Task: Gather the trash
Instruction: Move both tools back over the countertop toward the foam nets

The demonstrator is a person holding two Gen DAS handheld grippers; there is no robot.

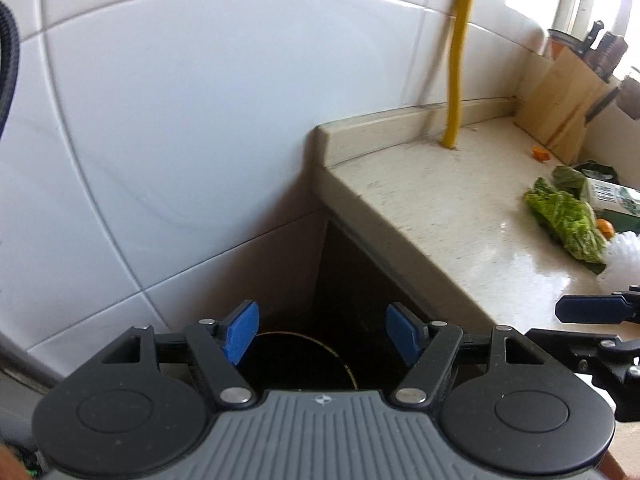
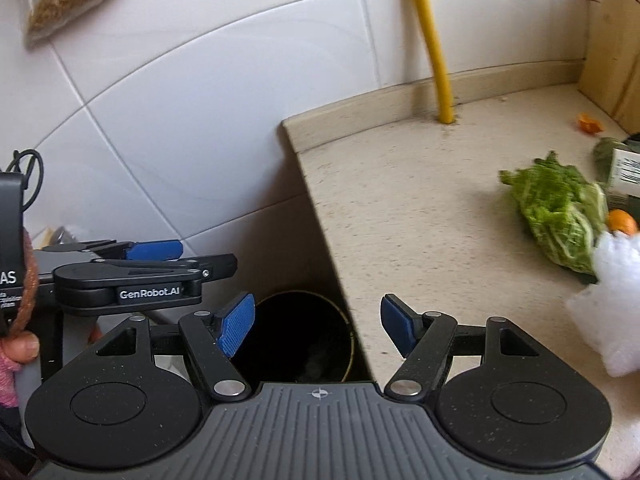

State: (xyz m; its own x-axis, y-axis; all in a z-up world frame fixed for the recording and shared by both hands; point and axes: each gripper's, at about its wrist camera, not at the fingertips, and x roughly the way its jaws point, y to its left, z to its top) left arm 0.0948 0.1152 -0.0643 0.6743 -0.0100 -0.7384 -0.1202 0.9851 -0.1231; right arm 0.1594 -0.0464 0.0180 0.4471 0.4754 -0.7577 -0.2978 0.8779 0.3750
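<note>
Kitchen table point(image 2: 420, 208) edge, bin point(image 2: 304, 336) below both hand-held grippers.
Left hand-held gripper point(image 1: 320, 336) and right hand-held gripper point(image 2: 316, 328) released, empty; greens point(image 2: 560, 216) far right risk dropping short of bin.

1. A bin point(image 2: 298, 336) is seen below and just ahead of the right gripper point(image 2: 318, 330), in the gap between the wall point(image 2: 160, 120) and the counter point(image 2: 420, 208).
2. The left gripper point(image 2: 160, 254) is found to its left, near the wall.
3. Leafy greens point(image 2: 560, 212) are laid on the counter, ahead and to the right.
4. A carton point(image 2: 628, 172) is placed just behind the greens.
5. A pipe point(image 2: 434, 52) is stood upright at the counter's back edge, straight ahead.
</note>
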